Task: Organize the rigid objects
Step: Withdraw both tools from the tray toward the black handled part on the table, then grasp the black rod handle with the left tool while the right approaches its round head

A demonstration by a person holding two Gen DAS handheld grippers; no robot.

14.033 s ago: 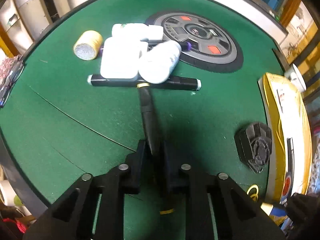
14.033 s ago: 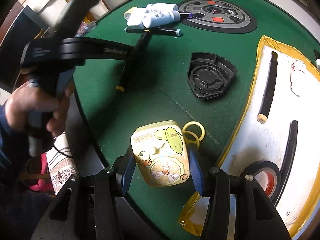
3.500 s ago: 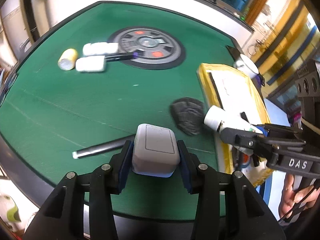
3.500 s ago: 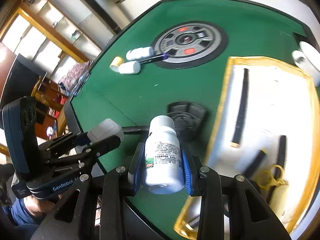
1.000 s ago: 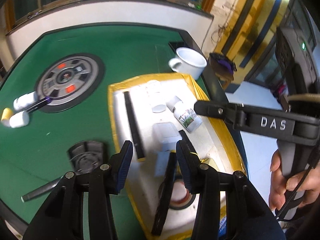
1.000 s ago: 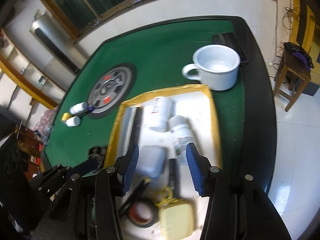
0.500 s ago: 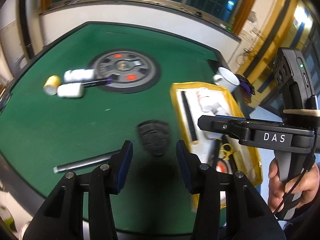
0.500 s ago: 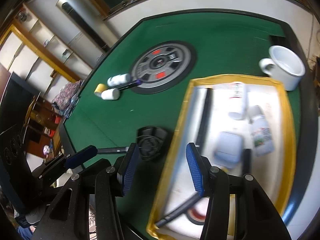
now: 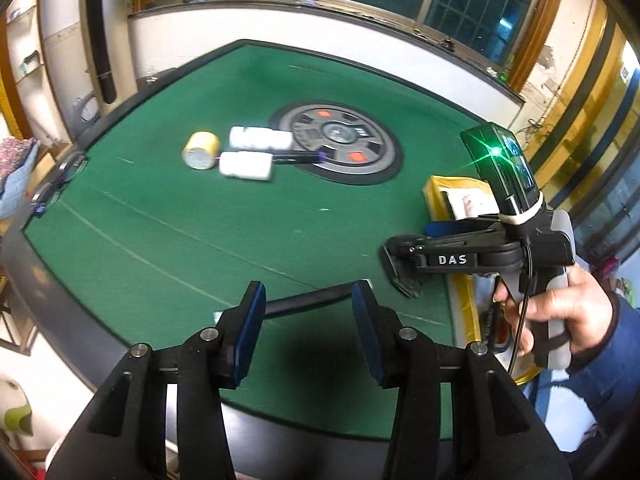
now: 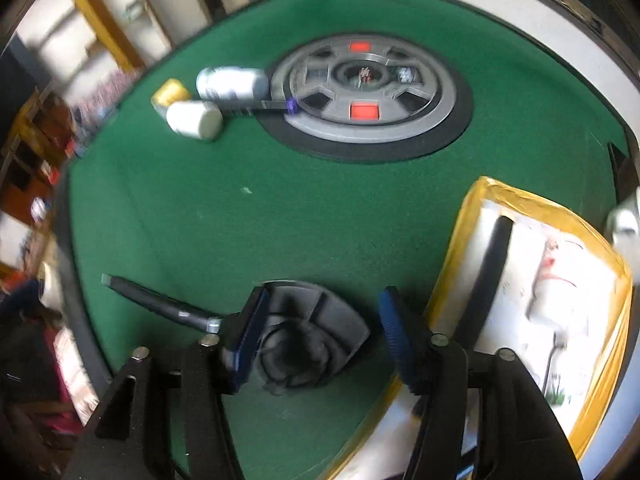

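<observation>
My left gripper (image 9: 308, 304) stands open and empty over the near edge of the green table (image 9: 200, 240). A black pen (image 9: 298, 301) lies on the felt just beyond its fingertips. My right gripper (image 10: 322, 312) points down over a black ribbed fan-shaped part (image 10: 316, 320). Its jaws are opening, the part lies between them, and the pads do not press on it. In the left wrist view the right gripper (image 9: 396, 248) hangs just above that part (image 9: 400, 280), held by a hand (image 9: 560, 312). The yellow-rimmed tray (image 10: 452, 280) holds a black rod (image 10: 488, 276).
At the far side lie two white bottles (image 9: 260, 138) (image 9: 246, 166), a yellow roll (image 9: 201, 150) and a black marker (image 9: 296, 157) beside a round grey disc (image 9: 340, 140). A white mug (image 10: 622, 220) stands past the tray. The table edge is close below both grippers.
Both grippers swung left from above the tray to the green felt. The right one sank over the black ribbed part and its jaws widened. The left jaws kept their gap.
</observation>
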